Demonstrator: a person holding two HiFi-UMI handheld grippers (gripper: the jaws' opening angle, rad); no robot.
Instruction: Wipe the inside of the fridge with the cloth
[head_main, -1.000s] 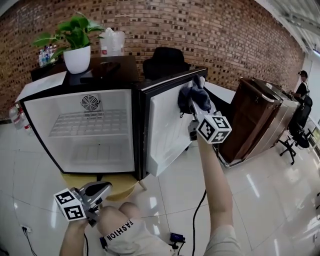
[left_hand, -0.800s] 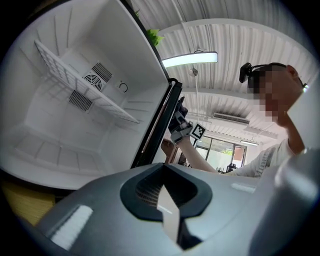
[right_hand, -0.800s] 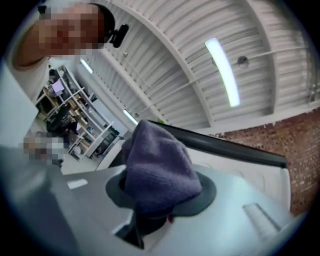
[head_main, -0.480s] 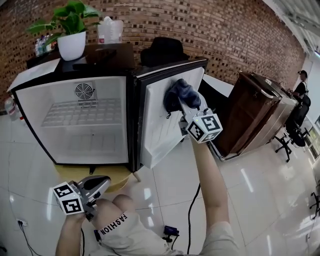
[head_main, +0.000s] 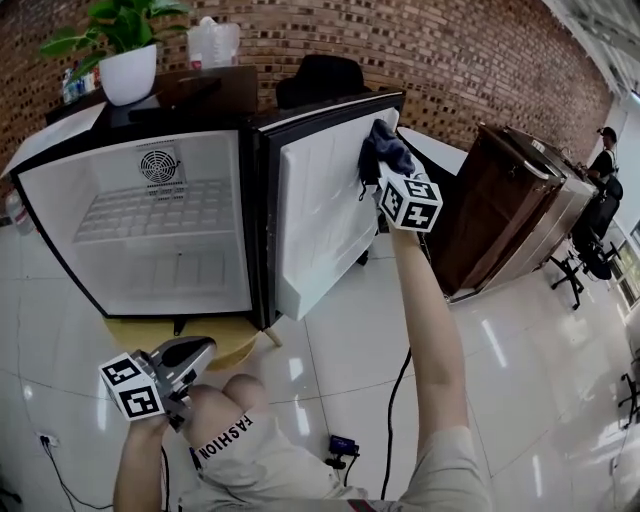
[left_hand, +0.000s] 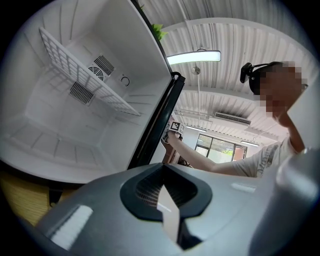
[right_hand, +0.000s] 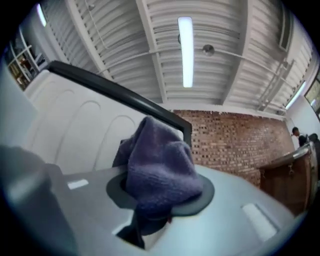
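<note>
Purple cloth (head_main: 383, 148): bunched at right gripper's (head_main: 386, 180) tips, by door's (head_main: 320, 230) 1 o'clock corner.
Right jaws: just closed tighter, clamped on cloth.
Left gripper (head_main: 200, 352): jaws together, empty, fridge's (head_main: 150, 290) 6 o'clock.

the cloth (right_hand: 160, 167) hides the tips of the right tool (right_hand: 150, 212).

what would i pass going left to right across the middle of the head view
fridge interior → fridge door → cloth → wooden cabinet → office chair
</note>
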